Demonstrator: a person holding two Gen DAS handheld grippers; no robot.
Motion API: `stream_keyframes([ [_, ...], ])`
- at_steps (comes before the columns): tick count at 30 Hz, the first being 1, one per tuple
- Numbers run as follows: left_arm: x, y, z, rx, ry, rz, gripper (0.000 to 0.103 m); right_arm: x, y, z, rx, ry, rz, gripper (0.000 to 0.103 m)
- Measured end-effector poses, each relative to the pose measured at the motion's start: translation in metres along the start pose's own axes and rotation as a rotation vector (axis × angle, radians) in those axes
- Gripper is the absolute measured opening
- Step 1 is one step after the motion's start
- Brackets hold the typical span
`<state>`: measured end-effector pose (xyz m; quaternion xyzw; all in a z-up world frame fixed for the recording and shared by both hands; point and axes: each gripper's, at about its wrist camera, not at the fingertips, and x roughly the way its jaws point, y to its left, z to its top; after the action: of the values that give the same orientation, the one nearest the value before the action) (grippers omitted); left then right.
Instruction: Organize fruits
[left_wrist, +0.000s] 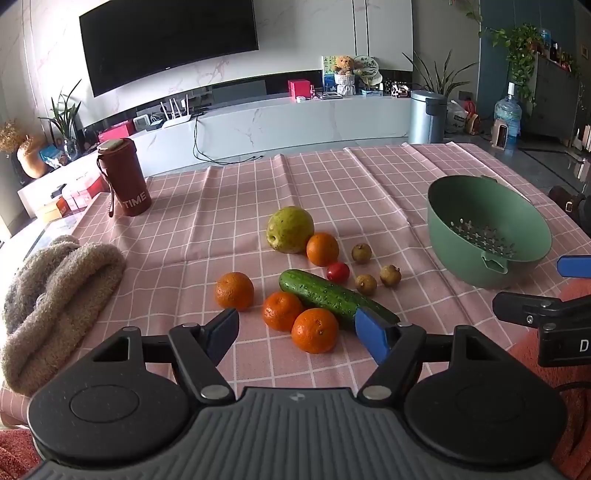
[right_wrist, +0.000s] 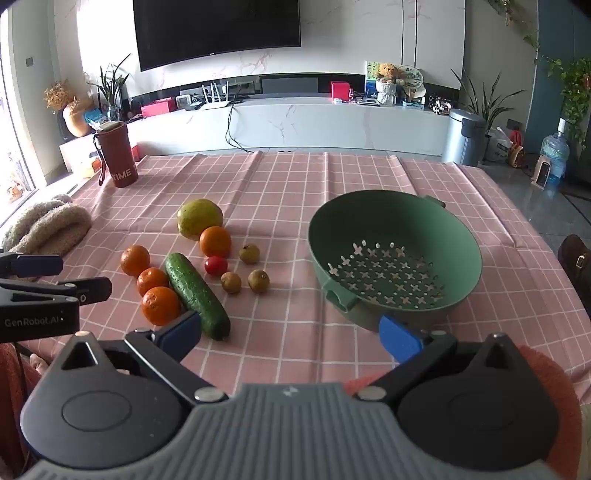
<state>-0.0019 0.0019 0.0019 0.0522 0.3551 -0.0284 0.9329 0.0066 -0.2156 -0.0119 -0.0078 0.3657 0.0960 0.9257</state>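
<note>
living room behind, tv on the far wall, pink checked tablecloth (right_wrist: 295, 192) covering the table i'm working at. i'm holding both grippers low at the near edge, tilted down at the spread. my left gripper (left_wrist: 297, 334) is standing wide with nothing between the pads, hovering just near the closest orange (left_wrist: 314, 335) and the near end of the cucumber (left_wrist: 334, 297). my right gripper (right_wrist: 290, 334) is also gaping wide and empty, sitting just near the green colander (right_wrist: 395, 258) on the right. the colander is showing only its bare holes, so nothing is sorted yet. all produce is still lying in a cluster left of it: four oranges, the cucumber, a red tomato (right_wrist: 216, 265), a big yellow-green fruit (right_wrist: 199, 218) at the far side, three small brown fruits (right_wrist: 249, 254). red cup (right_wrist: 119, 155) and a fuzzy beige cloth (left_wrist: 55, 302) are sitting far left, not involved. judging this as the very start, every piece is waiting to be moved.
</note>
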Motion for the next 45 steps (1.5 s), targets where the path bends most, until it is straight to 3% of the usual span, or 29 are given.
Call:
stream_keyframes([
  [45,0.0046,-0.0015,0.0,0.019,0.022,0.021,0.085,0.0041,-0.0042,0.0007,0.031,0.024,0.007,0.098],
])
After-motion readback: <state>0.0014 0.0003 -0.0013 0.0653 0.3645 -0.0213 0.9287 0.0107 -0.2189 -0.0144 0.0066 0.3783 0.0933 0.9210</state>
